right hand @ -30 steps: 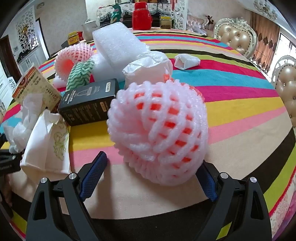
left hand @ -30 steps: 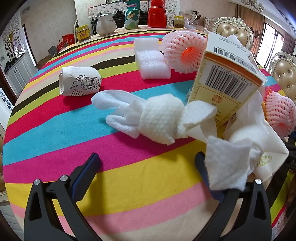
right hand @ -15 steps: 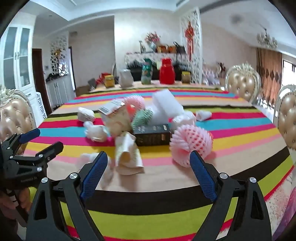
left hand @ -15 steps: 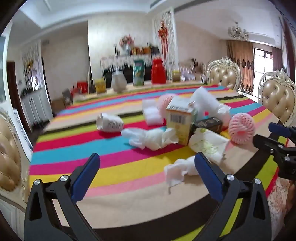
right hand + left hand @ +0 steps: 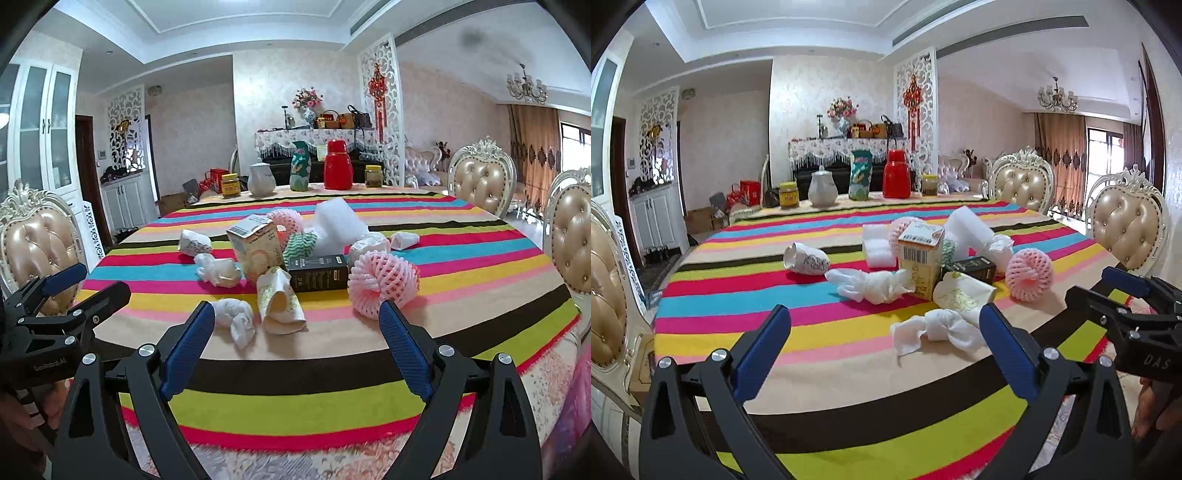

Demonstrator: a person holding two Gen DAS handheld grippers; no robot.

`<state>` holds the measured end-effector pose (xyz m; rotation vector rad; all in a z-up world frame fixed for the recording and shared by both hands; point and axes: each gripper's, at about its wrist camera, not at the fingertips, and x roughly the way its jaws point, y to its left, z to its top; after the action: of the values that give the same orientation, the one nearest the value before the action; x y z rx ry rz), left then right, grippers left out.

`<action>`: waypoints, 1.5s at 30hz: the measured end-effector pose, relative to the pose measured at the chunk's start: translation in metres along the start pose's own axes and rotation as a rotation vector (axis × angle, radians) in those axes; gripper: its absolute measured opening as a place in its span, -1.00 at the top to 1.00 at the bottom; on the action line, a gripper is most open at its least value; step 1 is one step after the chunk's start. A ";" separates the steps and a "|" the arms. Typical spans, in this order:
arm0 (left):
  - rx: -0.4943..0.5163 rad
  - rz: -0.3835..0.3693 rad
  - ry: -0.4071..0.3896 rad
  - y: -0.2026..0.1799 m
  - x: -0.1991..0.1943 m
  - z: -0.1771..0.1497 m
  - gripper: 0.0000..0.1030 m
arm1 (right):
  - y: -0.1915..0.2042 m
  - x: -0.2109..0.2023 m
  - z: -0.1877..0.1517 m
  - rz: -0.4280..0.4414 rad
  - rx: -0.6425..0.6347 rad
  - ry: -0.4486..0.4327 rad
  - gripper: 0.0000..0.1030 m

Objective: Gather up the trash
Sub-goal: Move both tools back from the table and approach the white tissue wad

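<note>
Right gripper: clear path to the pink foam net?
Probably yes. The right gripper is open and empty, and the pink foam net lies ahead near the table edge with nothing in between.

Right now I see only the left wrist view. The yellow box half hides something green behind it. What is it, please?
Observer: A green-and-white zigzag wrap. It lies beside the yellow box and behind the black box.
Operator: And the right jaws, do they hold something?
Observer: No. The right gripper has its jaws wide open and empty. The pink foam net lies on the table beyond them.
</note>
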<state>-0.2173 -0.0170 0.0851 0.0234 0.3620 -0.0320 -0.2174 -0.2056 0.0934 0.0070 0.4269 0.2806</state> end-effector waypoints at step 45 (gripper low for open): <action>-0.020 -0.032 -0.019 -0.002 -0.010 0.002 -0.92 | -0.014 -0.020 0.001 0.009 0.067 -0.042 -0.65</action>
<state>-0.2260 -0.0188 0.0910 -0.0028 0.3435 -0.0600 -0.2307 -0.2248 0.1020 0.0802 0.3947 0.2745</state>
